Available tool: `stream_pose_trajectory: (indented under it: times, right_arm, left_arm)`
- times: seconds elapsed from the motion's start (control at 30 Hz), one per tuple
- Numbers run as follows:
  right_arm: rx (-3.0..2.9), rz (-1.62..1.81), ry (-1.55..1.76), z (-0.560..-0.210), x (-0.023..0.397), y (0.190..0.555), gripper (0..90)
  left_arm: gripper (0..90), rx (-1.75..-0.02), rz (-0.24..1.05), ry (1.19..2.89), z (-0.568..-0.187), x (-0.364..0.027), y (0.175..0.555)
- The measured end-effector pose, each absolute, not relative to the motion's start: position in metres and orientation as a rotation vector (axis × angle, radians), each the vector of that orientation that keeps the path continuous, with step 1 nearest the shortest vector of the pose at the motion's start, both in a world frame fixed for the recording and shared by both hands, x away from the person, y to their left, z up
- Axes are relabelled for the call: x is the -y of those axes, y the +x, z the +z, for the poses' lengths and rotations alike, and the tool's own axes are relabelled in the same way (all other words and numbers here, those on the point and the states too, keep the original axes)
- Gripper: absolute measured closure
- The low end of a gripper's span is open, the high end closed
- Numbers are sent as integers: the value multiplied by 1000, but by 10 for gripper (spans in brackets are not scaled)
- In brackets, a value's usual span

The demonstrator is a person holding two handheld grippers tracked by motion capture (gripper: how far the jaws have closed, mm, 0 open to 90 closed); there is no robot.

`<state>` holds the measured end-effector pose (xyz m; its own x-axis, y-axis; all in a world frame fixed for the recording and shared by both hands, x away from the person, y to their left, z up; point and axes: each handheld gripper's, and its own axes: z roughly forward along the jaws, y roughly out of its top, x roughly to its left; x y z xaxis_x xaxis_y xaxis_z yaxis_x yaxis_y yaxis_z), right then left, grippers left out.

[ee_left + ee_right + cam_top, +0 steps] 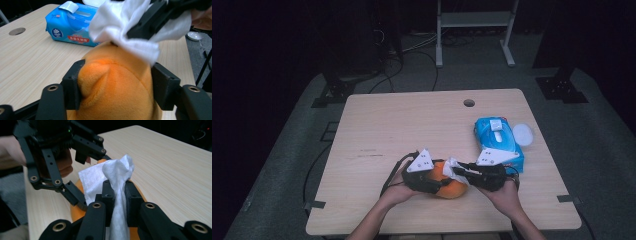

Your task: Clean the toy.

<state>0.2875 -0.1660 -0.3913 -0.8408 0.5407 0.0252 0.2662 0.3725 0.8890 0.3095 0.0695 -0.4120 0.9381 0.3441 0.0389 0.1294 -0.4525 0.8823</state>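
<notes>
— Orange plush toy (448, 186), one only, lying near the front edge of the one wooden table (412, 125), between the two hands.
— Largest first, though?
— Table biggest: light wood, one round hole (469, 103) near the far edge. On the floor beyond, one white metal frame (474, 30), plus dark cables.
— Next down?
— One blue wet-wipe pack (498, 140), lying flat toward the right side of the table, lid flap raised. Just beside it on the right, one small white round disc (523, 133), too blurred to name.
— Then the toy again?
— Yes, soft, orange, rounded, resting on the table, well forward of the pack.
— Grippers, counted?
— Two. Left gripper (117, 87) clamped on the plush, a pad pressed into each flank, fabric bulging between them; seen also from above (432, 181). Right gripper (119, 192) pinched tight on one white wipe (117, 177), jaws nearly together, cloth bunched above them and trailing down between.
— Wipe against the toy?
— Touching the top of it, by the left gripper view: white wipe (125, 30) draped on the orange crown, right gripper's black jaw over it.
— Hands?
— Two, one behind each gripper, forearms entering from the bottom of the high view. Two grey three-cornered plates on top, one per gripper.
— Smallest?
— Brass-coloured rivets on the black links; not countable for certain.
</notes>
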Motion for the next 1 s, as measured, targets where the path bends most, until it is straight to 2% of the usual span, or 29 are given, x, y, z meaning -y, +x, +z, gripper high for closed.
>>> stream_pose_trajectory:
  times: [0.13,0.33,0.53,0.83,1.0]
  right_arm:
    - [-2400,1422,748,-399,168,291,802]
    - [-2404,1415,767,-404,174,293,802]
    - [-2407,1424,799,-406,181,295,802]
    - [-2371,1412,931,-411,204,307,801]
    - [-2371,1413,964,-413,210,309,801]
  left_arm:
    - [202,-355,206,2009,-414,-71,314]
    - [105,-353,170,1995,-417,-79,322]
    - [94,-370,91,1996,-424,-81,326]
    - [143,-292,77,1986,-418,-81,321]
    - [84,-361,43,2020,-432,-88,331]
